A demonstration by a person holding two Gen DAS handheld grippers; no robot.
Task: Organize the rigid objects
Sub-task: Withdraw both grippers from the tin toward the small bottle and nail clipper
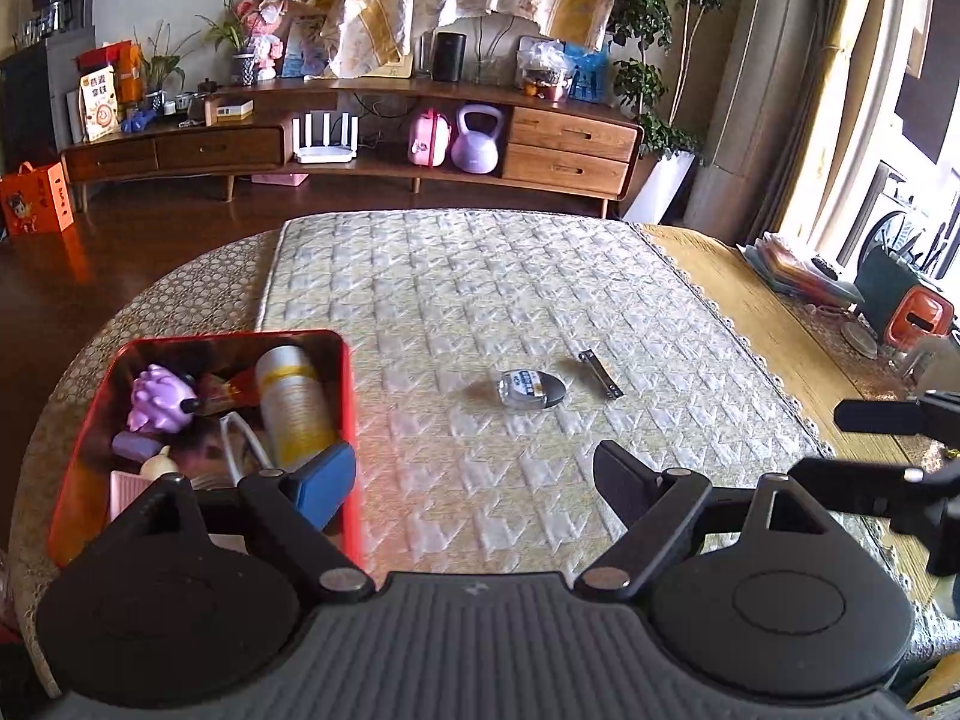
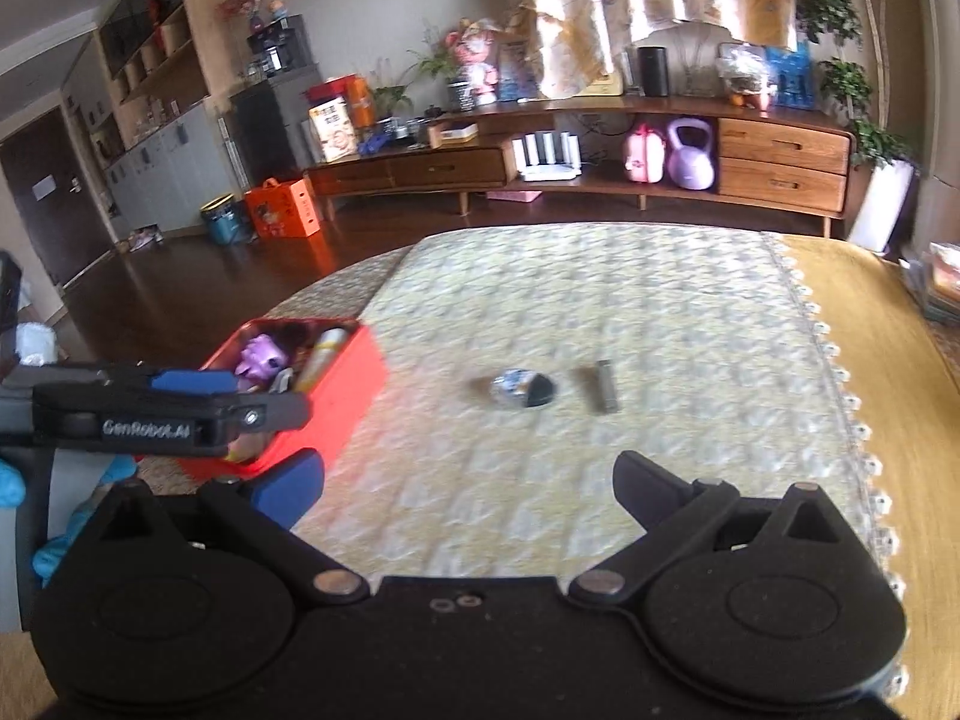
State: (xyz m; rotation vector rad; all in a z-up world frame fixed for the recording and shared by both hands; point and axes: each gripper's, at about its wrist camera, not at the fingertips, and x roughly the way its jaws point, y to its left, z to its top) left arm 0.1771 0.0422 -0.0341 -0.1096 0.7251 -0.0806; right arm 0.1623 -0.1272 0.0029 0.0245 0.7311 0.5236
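A red tin box point(image 1: 354, 396) point(image 2: 351, 384) sits at the left of the quilted mat, holding a purple toy point(image 1: 157, 399), a spray can point(image 1: 292, 405) and other small items. A small round tin point(image 1: 531, 389) point(image 2: 523, 389) and a metal nail clipper point(image 1: 601, 374) point(image 2: 605, 387) lie on the mat's middle. My left gripper point(image 1: 474, 480) is open and empty, its left finger over the box's near corner. My right gripper point(image 2: 471, 492) is open and empty, short of the round tin. The left gripper also shows in the right wrist view point(image 2: 174, 408).
The quilted mat point(image 1: 492, 276) covers a table with a yellow lace-edged cloth point(image 1: 768, 324) at the right. A wooden TV cabinet point(image 1: 360, 138) with a purple kettlebell point(image 1: 477, 141) stands beyond. Books point(image 1: 798, 270) lie at the far right.
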